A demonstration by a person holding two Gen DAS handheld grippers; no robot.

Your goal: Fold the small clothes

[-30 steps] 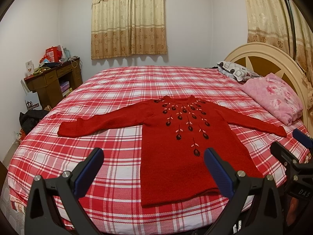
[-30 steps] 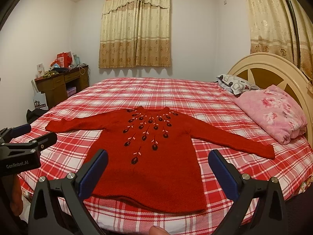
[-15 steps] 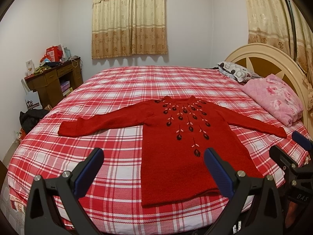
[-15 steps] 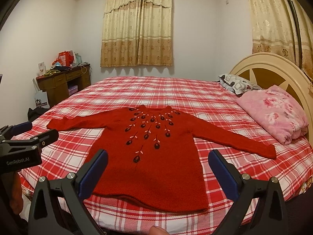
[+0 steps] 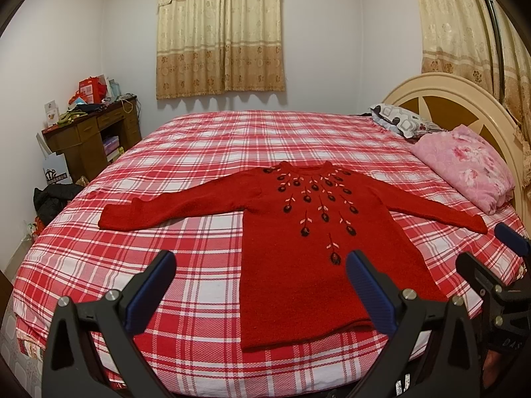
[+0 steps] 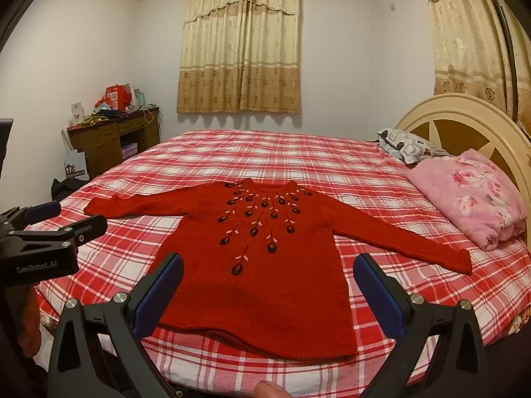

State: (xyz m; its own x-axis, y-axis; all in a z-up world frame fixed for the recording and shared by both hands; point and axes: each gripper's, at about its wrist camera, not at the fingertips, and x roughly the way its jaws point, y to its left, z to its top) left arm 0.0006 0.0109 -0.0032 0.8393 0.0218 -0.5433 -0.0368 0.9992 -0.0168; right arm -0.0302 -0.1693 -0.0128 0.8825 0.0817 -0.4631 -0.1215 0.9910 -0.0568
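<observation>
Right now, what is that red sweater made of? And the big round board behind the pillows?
The red sweater looks like a thick knit, maybe wool or acrylic: its surface is fuzzy and matte, with flowers stitched on the chest. The round headboard looks like wood painted glossy cream, with brown panels between the spokes; it could be another hard material under the paint.

Red embroidered sweater (image 5: 298, 232) lies flat, sleeves outspread.

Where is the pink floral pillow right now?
In both wrist views the pink floral pillow lies at the bed's right side against the headboard, just beyond the red sweater's right sleeve.
</observation>
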